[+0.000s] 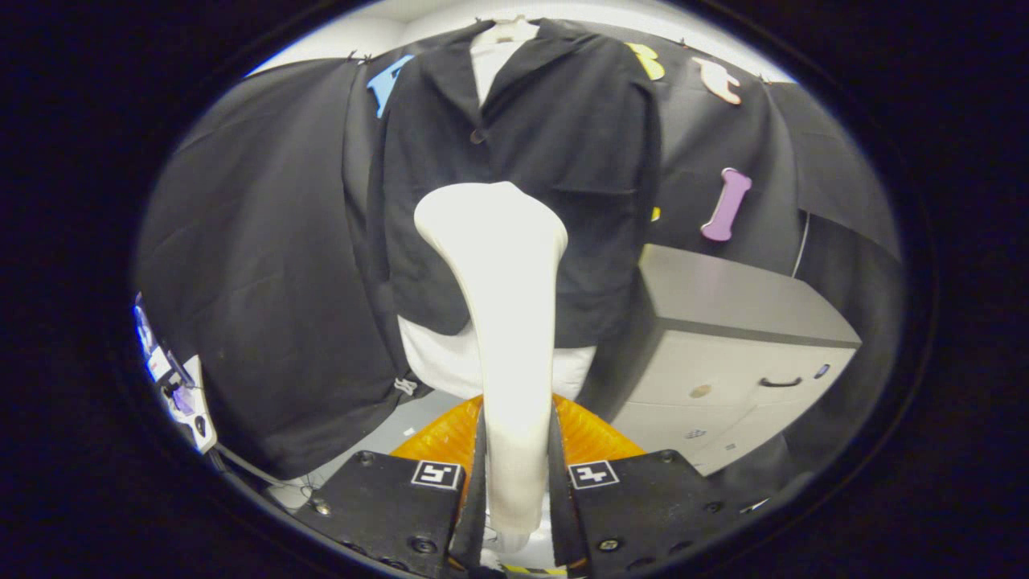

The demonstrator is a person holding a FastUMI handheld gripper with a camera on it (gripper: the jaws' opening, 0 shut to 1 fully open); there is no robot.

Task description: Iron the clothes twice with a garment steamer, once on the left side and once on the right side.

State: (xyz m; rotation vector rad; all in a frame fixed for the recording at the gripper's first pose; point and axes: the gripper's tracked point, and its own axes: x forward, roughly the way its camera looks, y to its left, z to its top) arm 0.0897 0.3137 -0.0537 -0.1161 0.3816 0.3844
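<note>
Gripper (514, 482): the fingers are closed on the steamer's handle, one pressing each side, so it is held firmly between them.
Steamer (502, 322): a pale, upright body rising from the fingers, its broad head level with the shirt's lower front, near the cloth (whether it touches cannot be told from this angle).
Shirt (522, 161): dark, hung on a hanger against the booth wall, collar up, a button showing at the placket, a pale layer under the hem.
Cabinet (723, 346): grey, with drawers, standing just beside the shirt.
Orange thing (450, 438): ribbed, low behind the fingers; what it is cannot be told.
Stage: judged from the head sitting about mid-front, neither side pass looks settled yet.
Risk: the handle could twist in the fingers if the head drags on the fabric.
Risk: the loose shirt may swing away, leaving a side unsteamed.
Risk: a wide sweep could knock the cabinet.
</note>
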